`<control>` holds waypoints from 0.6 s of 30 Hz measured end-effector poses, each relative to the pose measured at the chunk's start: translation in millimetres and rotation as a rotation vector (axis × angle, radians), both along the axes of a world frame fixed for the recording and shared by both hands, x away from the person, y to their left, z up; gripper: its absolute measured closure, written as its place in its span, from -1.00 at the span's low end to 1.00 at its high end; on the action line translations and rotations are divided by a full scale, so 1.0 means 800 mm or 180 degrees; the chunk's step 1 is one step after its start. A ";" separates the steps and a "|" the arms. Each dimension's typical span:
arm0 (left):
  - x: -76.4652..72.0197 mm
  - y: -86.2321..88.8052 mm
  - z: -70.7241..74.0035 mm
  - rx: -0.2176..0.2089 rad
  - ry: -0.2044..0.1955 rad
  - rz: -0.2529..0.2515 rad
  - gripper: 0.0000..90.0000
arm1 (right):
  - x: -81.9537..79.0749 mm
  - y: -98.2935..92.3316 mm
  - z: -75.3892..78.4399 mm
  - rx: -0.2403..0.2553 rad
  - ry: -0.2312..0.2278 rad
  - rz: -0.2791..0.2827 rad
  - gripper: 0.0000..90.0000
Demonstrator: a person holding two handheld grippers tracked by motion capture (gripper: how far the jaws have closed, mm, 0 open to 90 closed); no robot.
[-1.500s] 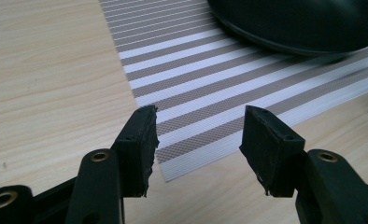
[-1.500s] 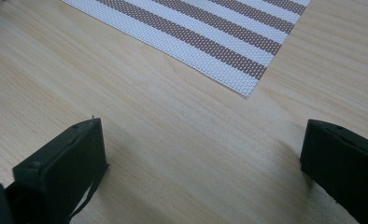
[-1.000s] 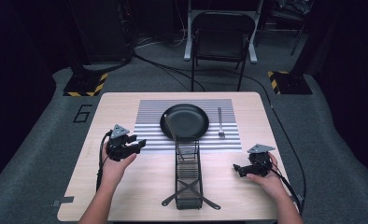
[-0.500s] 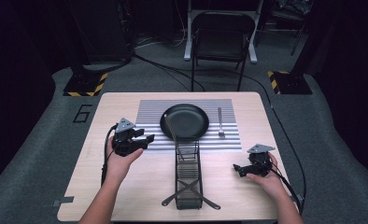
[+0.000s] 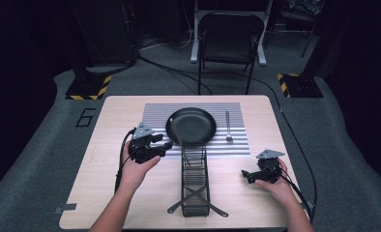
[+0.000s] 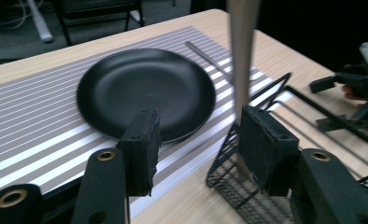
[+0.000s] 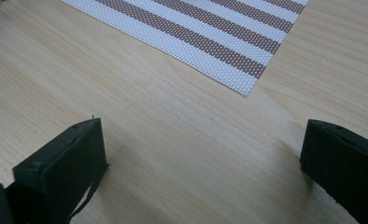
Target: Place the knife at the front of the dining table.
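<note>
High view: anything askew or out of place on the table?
Yes: a silver utensil leans out of the black wire basket, slanting over the rim of the round black plate. The silver fork lies flat on the striped placemat.

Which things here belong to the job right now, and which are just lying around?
In hand: left gripper, open; metal utensil; wire basket it stands in.
Lying about: fork, black plate, striped mat, chair, right gripper.
</note>
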State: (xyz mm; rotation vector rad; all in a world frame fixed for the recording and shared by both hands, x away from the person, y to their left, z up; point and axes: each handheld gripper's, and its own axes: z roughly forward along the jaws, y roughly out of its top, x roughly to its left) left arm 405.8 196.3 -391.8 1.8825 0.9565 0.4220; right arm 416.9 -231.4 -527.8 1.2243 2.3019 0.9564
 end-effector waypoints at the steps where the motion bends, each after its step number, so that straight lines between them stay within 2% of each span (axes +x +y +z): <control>1: 0.000 -0.002 0.001 0.0004 0.0001 -0.0018 0.11 | 0.000 0.000 0.000 0.0000 -0.0001 0.0000 -1.00; 5: 0.002 -0.009 0.002 0.0045 0.0009 -0.0085 0.21 | 0.000 0.000 0.000 0.0007 -0.0001 -0.0003 -1.00; 11: 0.008 -0.020 0.002 0.0027 0.0049 -0.0144 0.23 | 0.000 0.000 0.000 0.0001 0.0000 -0.0001 -1.00; 15: 0.010 -0.030 0.002 0.0030 0.0082 -0.0141 0.24 | 0.000 0.000 0.000 0.0000 -0.0001 0.0001 -1.00; 18: 0.011 -0.034 0.000 0.0041 0.0106 -0.0142 0.33 | 0.000 0.000 0.000 0.0000 -0.0001 0.0001 -1.00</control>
